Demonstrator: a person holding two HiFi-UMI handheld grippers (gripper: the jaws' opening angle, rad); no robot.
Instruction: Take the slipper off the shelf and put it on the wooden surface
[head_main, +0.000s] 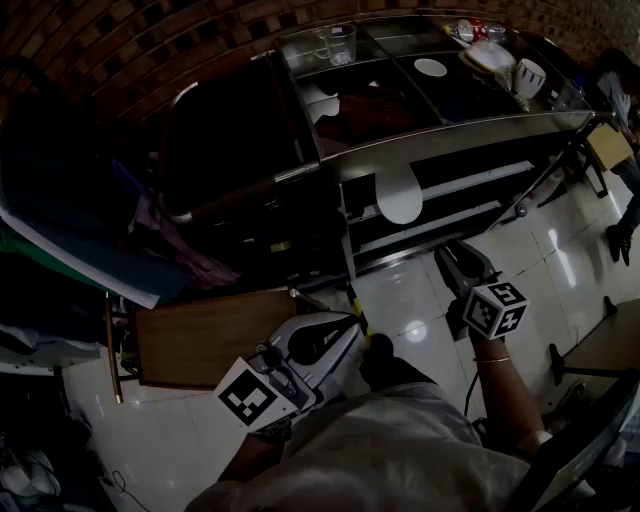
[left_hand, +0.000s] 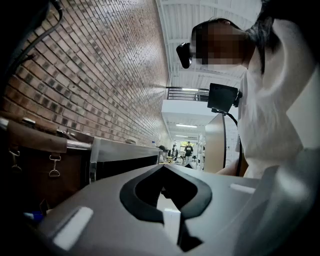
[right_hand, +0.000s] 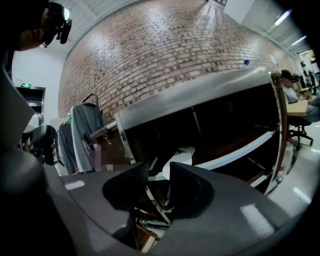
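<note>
Shirt (head_main: 400, 450): pale cloth on the person's torso, fills the head view at 6 o'clock, nearest the lens.
Left claw (head_main: 345, 325) (left_hand: 163, 167): held low at 6 o'clock, just above the shirt. Its marker cube sits at 7 o'clock. In the left gripper view the tips meet, clenched on nothing, and the claw points along the brick wall (left_hand: 100, 75), away from the shelf.
Right claw (head_main: 450, 258) (right_hand: 159, 172): at 3 o'clock, held over the white floor tiles (head_main: 420, 310) and aimed at the shelf. The jaws stand released with a narrow gap and nothing between them.
Slipper (head_main: 400, 197) (right_hand: 180, 155): white, at 2 o'clock close to centre. It appears to lie on a middle tier of the shelf, though the head view is dark there. In the right gripper view it shows beyond the gap, well apart from the jaws.
Shelf (head_main: 440, 135) (right_hand: 200, 95): dark metal frame with a glass top, against the brick wall.
Glass top: carries a clear beaker (head_main: 340, 43), a white plate (head_main: 430, 67) and a mug (head_main: 528, 76), from 12 to 1 o'clock.
Wooden surface (head_main: 215, 335): brown board at 8 o'clock, low by the floor and bare. The left claw is just beside its right edge.
Clothes (head_main: 170, 240): hanging at 9 o'clock, left of the shelf.
</note>
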